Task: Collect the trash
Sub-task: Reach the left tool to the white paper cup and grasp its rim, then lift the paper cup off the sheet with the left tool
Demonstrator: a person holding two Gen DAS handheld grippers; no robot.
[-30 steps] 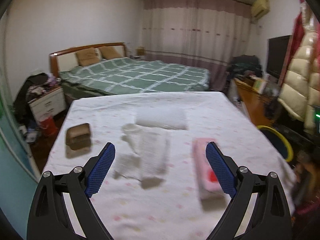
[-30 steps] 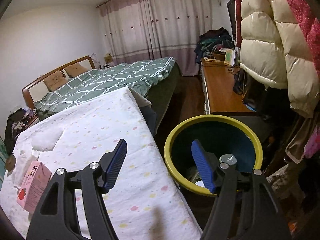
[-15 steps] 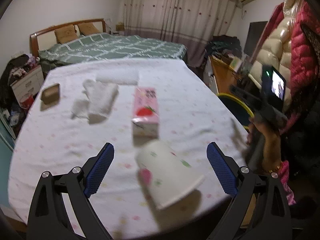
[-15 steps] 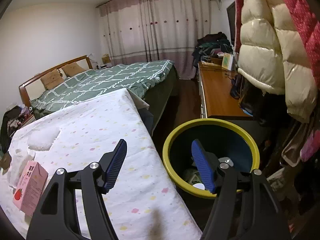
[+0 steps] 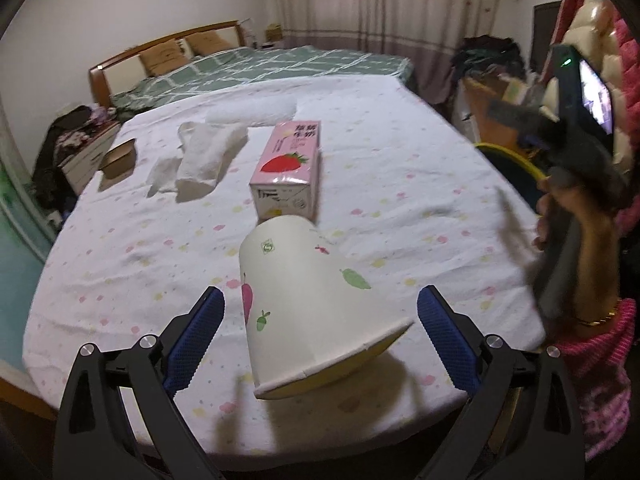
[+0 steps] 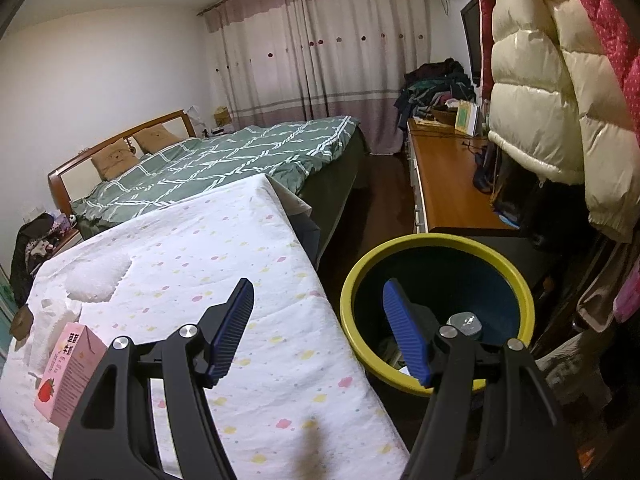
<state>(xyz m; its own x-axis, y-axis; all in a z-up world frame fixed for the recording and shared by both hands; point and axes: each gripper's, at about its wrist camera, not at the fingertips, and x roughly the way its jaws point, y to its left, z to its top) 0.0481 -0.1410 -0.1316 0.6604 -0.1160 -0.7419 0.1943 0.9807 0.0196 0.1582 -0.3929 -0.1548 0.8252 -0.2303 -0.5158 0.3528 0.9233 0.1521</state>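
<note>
Both hand-held grippers are spread wide and grasp nothing. Low in the left wrist view, the left hand-held gripper [image 5: 319, 322] has its blue fingers on either side of a paper cup [image 5: 306, 300], clear of it on both sides. The cup lies tipped on its side on the table [image 5: 132, 248], its open mouth toward the bottom of the frame. Just above the cup at centre frame lies a pink strawberry milk carton [image 5: 290, 168] flat on the flowered tablecloth. Up and to the left of the carton are crumpled tissues [image 5: 200, 156], and farther left near the table's edge sits a small brown box [image 5: 119, 158].

In the right wrist view, the right hand-held gripper [image 6: 320, 334] hangs at lower centre, straddling the table's right edge: its left finger is over the cloth, its right finger over a yellow-rimmed trash bin [image 6: 436, 308] on the floor beside the table. Some rubbish shows inside the bin. The carton [image 6: 66, 372] appears at the lower left. A green checked bed [image 6: 224, 160] fills the middle distance.
</note>
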